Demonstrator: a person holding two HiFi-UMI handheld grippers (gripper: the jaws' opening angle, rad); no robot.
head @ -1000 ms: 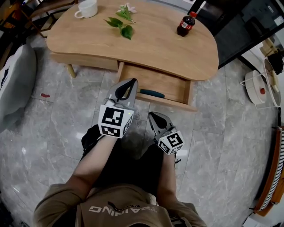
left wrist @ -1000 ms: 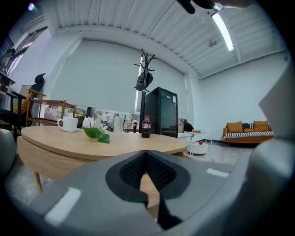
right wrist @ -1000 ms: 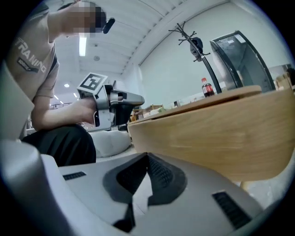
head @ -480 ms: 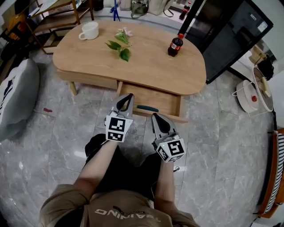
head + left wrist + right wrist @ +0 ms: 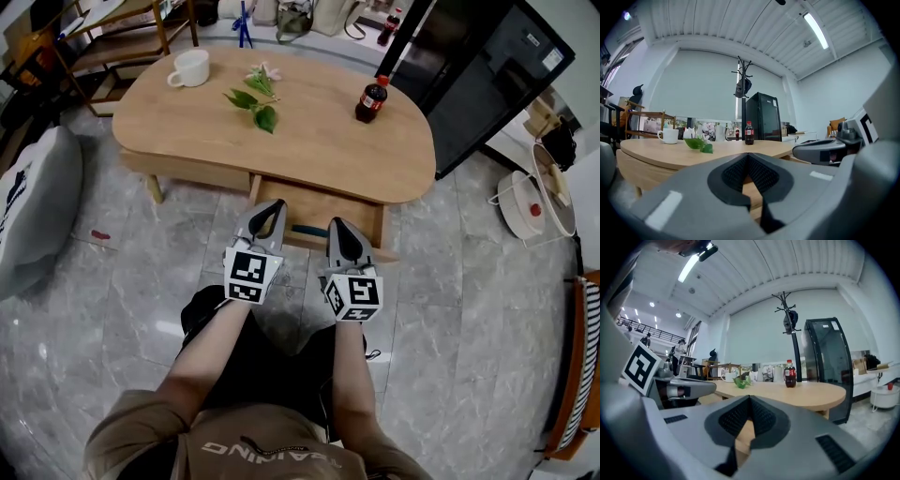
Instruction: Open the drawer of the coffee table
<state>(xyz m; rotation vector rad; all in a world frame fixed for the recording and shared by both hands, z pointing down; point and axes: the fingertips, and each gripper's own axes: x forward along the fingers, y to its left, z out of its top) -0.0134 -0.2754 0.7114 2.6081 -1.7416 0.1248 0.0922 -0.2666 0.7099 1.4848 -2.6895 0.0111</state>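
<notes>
So the drawer [image 5: 328, 206] is out from under the table [image 5: 309, 141], sitting right ahead of both claws, and I'd call the job basically done at this point. The left claw [image 5: 273, 206] and right claw [image 5: 337, 225] are side by side, pointing level at the drawer front. The teal handle [image 5: 307, 230] shows in the gap between their tips. Neither one is on it. Each claw's own camera shows its pads pinched together with nothing in between, just table wood past them. My guess is they're parked there empty because there's nothing left to pull.

Past the claws, on the tabletop, there's a white cup [image 5: 190, 67] far off to the left. Some green leaves [image 5: 251, 98] lie more or less straight ahead of the left claw, and a cola bottle [image 5: 372, 98] stands beyond the right one. All of it is well clear of the drawer.

The floor [image 5: 450, 309] under everything is grey marble-look tile. There's a tall black cabinet [image 5: 478, 75] beyond the table on the right claw's side, a coat rack [image 5: 742, 84] behind it, and a grey cushion [image 5: 33, 206] way off left.
</notes>
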